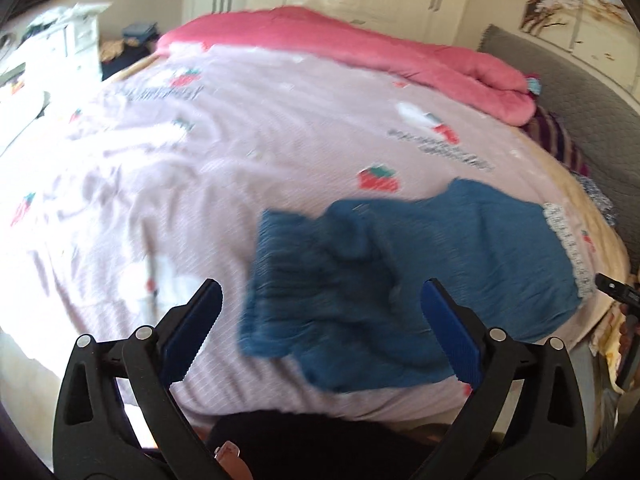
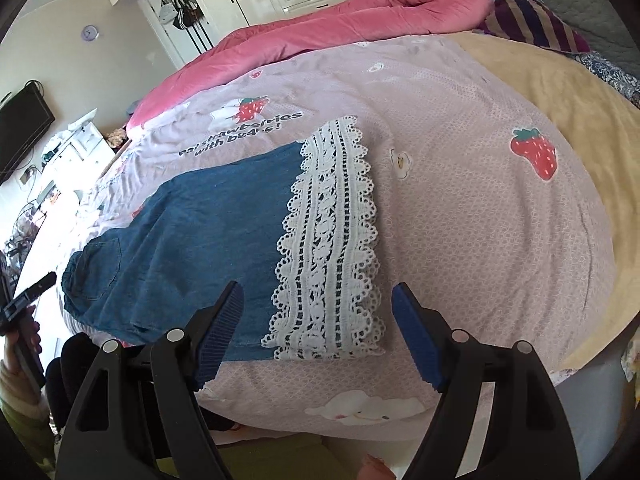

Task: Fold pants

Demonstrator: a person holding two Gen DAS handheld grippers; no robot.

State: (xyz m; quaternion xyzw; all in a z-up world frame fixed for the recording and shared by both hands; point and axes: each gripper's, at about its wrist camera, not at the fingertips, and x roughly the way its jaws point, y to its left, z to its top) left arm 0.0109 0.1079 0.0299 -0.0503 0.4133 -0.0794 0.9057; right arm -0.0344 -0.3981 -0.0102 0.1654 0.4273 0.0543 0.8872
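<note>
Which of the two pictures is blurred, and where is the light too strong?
Left wrist view: motion blur smears the blue pants and the bedspread print; the left edge is overexposed to white. Right wrist view: sharp, the lace trim clearly readable, with milder glare at the left edge; both views bend strongly at the borders.

Both my grippers spread wide, holding nothing.

My left gripper hangs with its blue pads far apart (that view is blurred). My right gripper is level, its ridged pads equally parted, with nothing between its jaws.
</note>
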